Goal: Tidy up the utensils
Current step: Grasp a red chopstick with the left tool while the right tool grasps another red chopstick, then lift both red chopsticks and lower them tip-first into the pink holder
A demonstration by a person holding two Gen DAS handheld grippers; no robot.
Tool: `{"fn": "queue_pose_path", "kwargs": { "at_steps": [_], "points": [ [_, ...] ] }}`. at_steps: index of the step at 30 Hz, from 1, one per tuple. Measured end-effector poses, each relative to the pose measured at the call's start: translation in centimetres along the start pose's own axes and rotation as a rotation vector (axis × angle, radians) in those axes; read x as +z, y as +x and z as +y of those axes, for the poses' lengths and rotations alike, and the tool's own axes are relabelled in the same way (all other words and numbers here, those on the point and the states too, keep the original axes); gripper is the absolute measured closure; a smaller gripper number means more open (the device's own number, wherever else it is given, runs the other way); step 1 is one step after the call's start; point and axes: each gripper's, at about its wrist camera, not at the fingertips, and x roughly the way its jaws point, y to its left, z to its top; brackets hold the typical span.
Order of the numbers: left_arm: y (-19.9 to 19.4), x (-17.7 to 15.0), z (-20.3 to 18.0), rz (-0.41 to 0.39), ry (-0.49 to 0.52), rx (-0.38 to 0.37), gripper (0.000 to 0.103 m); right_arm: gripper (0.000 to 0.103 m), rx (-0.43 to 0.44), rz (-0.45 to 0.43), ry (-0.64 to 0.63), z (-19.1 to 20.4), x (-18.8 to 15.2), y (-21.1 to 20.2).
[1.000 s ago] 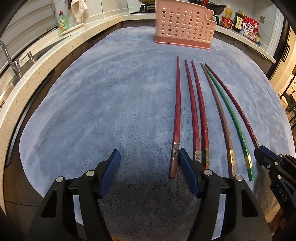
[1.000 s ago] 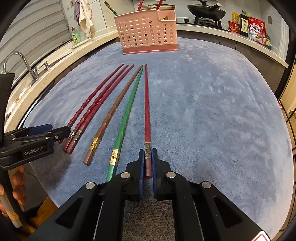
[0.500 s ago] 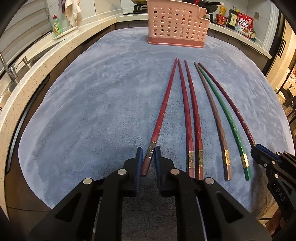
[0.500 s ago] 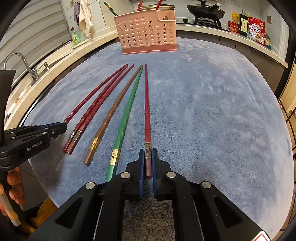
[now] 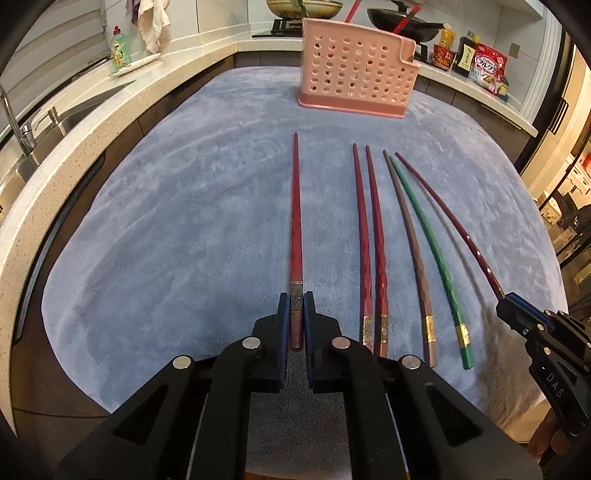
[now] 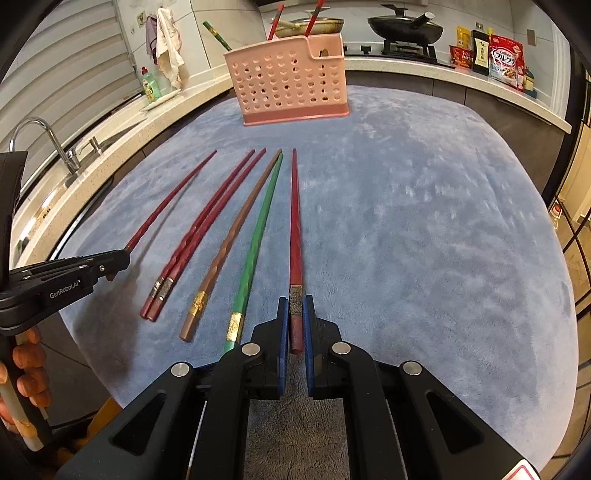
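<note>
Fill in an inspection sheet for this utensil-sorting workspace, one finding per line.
Surface: blue-grey plush cloth, flat.
Job's things: six chopsticks in a row; pink holder upright at the far end, chopsticks already inside.
Loose: red pair, brown chopstick, green chopstick.
Clutter: nothing seen on the cloth.
Grippers: left gripper jaws shut on the leftmost chopstick; right gripper jaws shut on the rightmost chopstick.
Cables: nothing seen.
Surroundings: tap, soap bottle, wok, food packets.
</note>
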Motion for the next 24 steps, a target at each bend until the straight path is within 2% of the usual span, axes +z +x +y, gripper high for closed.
{"fn": "queue_pose_path", "kwargs": {
  "at_steps": [12, 24],
  "points": [
    [-4.3, 3.9, 1.1, -0.105, -0.051, -0.053, 0.096, 0.096, 0.023, -0.131, 0.037, -1.0, 5.4, -4.4],
    [-7.5, 10.7, 2.0, -0.229, -0.073, -0.073, 0.096, 0.096, 0.036, -0.281, 0.063, -2.2, 12.4, -7.6]
  ]
}}
